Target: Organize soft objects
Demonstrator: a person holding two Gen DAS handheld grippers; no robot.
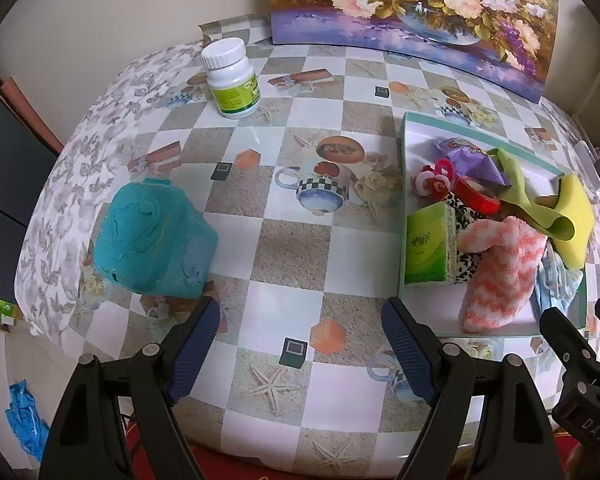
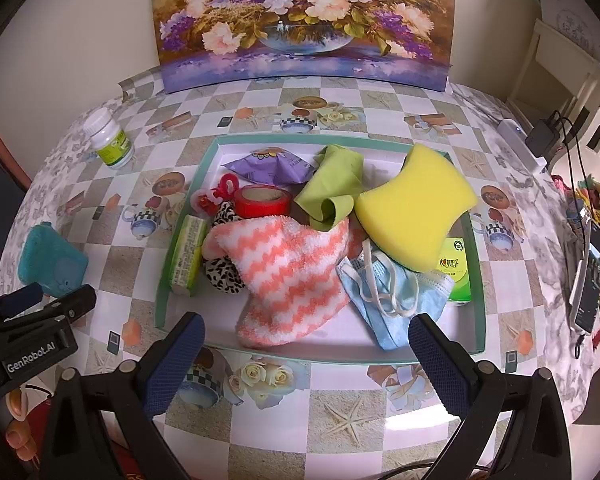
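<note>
Checkered oilcloth covers the table [image 1: 292, 240], with both grippers empty above it. The left gripper [image 1: 300, 344] has its jaws spread; the teal pouch [image 1: 152, 236] lies just beyond its left jaw. The right gripper [image 2: 306, 356], also spread, faces the tray [image 2: 476, 280] — already heaped. Adding the pouch risks toppling the yellow sponge [image 2: 412, 212] over the rim — it sits high and tilted.
</note>
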